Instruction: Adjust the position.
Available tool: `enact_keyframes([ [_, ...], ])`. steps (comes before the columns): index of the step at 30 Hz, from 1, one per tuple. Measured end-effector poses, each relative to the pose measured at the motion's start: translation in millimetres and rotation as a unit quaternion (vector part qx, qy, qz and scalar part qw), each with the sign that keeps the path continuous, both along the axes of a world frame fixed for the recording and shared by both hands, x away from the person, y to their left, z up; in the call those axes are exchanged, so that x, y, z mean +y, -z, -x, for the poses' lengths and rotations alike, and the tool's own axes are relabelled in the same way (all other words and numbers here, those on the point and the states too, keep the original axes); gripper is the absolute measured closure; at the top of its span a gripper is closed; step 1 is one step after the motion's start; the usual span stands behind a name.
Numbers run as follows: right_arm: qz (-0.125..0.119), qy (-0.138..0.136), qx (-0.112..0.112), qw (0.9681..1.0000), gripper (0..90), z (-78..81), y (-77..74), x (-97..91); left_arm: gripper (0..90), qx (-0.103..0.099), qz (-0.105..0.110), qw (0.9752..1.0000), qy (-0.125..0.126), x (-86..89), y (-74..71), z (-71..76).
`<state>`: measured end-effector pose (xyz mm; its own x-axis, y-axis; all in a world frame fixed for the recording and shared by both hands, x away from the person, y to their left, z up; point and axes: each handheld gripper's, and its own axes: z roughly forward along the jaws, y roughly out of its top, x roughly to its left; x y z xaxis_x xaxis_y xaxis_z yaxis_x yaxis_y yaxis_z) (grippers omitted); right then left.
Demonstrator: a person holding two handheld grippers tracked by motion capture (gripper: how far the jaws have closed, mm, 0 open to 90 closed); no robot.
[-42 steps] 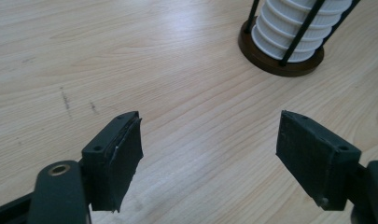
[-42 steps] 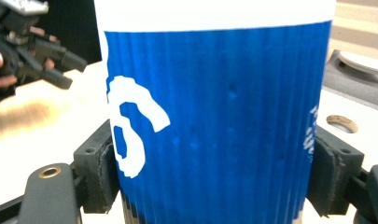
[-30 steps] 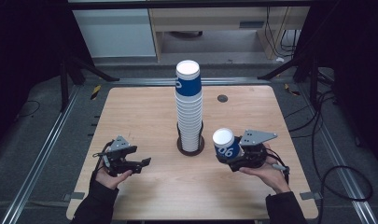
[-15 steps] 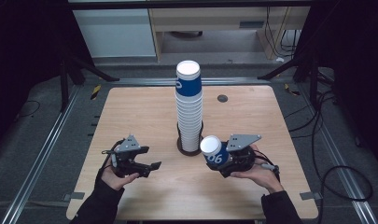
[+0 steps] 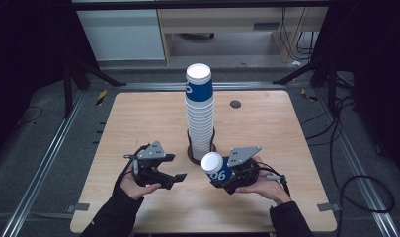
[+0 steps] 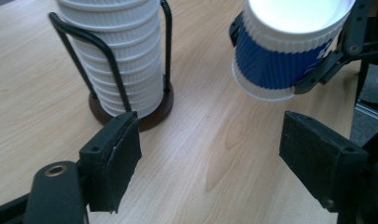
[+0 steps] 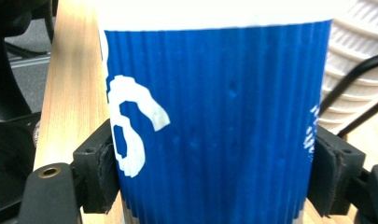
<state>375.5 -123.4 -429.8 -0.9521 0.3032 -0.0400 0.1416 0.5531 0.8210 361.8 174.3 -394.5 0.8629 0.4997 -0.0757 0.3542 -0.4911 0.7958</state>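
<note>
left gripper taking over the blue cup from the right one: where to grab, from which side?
Grip the blue cup on its ribbed wall near the white rim, ahead of the right gripper, with the left gripper coming from the open-mouth side. The cup lies tilted, mouth toward it.

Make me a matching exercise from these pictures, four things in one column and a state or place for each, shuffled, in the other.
1. left tongs
2. right tongs
3. blue cup
4. cup stack

A. stands in a black wire holder
B. tilted, held above the table
C. open, nothing between the jaws
D. shut on a cup

Pairs: 1-C, 2-D, 3-B, 4-A
</note>
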Motion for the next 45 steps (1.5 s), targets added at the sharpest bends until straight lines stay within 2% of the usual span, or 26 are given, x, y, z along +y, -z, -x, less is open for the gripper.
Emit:
enact_keyframes([
  [3, 0.004, -0.006, 0.004, 1.0000, 20.1, 0.4, 5.0, 4.5, 19.9, 0.002, -0.002, 1.0000, 0.008, -3.3, 1.3, 0.8],
  [7, 0.023, -0.015, 0.009, 0.9996, 20.1, 0.5, 12.4, 11.7, 19.7, 0.010, 0.000, 0.9997, 0.020, -8.4, 4.4, 1.2],
  [22, 0.040, -0.037, 0.013, 0.9984, 20.0, 0.2, 23.3, 30.7, 18.9, 0.026, -0.005, 0.9983, 0.051, -27.4, 12.4, 1.8],
  [39, 0.051, -0.062, 0.009, 0.9967, 20.2, 4.2, 29.1, 48.6, 20.1, 0.037, -0.013, 0.9971, 0.065, -39.2, 19.6, 1.3],
  [45, 0.052, -0.064, 0.008, 0.9966, 20.3, 5.4, 28.8, 52.7, 21.3, 0.042, -0.023, 0.9964, 0.070, -42.9, 23.5, 1.2],
])
